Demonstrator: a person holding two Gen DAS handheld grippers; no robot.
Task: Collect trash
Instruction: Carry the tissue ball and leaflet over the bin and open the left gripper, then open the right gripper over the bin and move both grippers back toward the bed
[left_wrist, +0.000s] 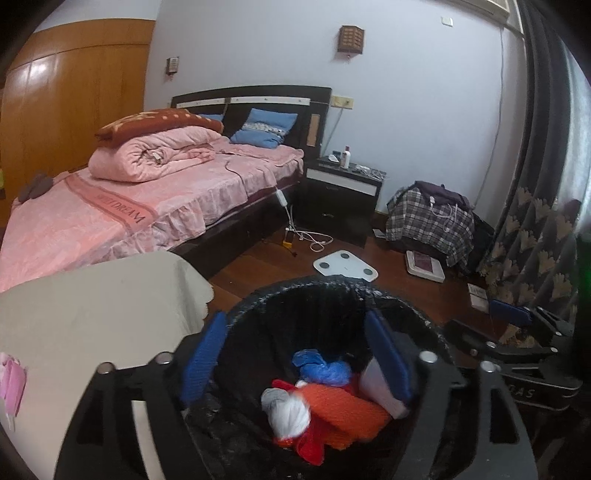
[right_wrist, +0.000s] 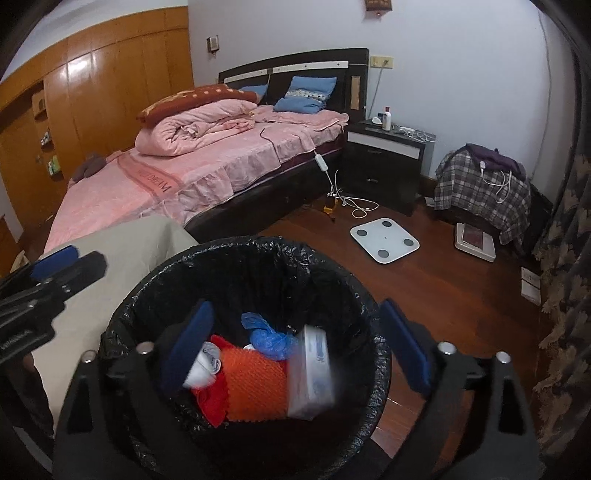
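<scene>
A black bin lined with a black bag (left_wrist: 402, 306) (right_wrist: 155, 295) stands on the wood floor. Inside lie an orange net (left_wrist: 343, 410) (right_wrist: 255, 384), a blue bag (left_wrist: 325, 369) (right_wrist: 269, 339), a white wad (left_wrist: 288, 410) (right_wrist: 207, 365), red plastic (left_wrist: 310, 446) (right_wrist: 214, 402) and a blurred white box (left_wrist: 380, 391) (right_wrist: 312, 373). My left gripper (left_wrist: 295, 365) is open above the bin. My right gripper (right_wrist: 295, 350) is open above the bin, with the white box blurred between its fingers; it also shows in the left wrist view (left_wrist: 517, 332). The left gripper shows in the right wrist view (right_wrist: 55, 273).
A table with a beige cloth (left_wrist: 92, 317) (right_wrist: 140, 243) stands left of the bin, with a pink item (left_wrist: 13, 384) on it. Behind are a pink bed (left_wrist: 147, 206), a dark nightstand (left_wrist: 340, 199), two floor scales (left_wrist: 345, 266) (left_wrist: 424, 266), cables (left_wrist: 314, 240) and a curtain (left_wrist: 535, 240).
</scene>
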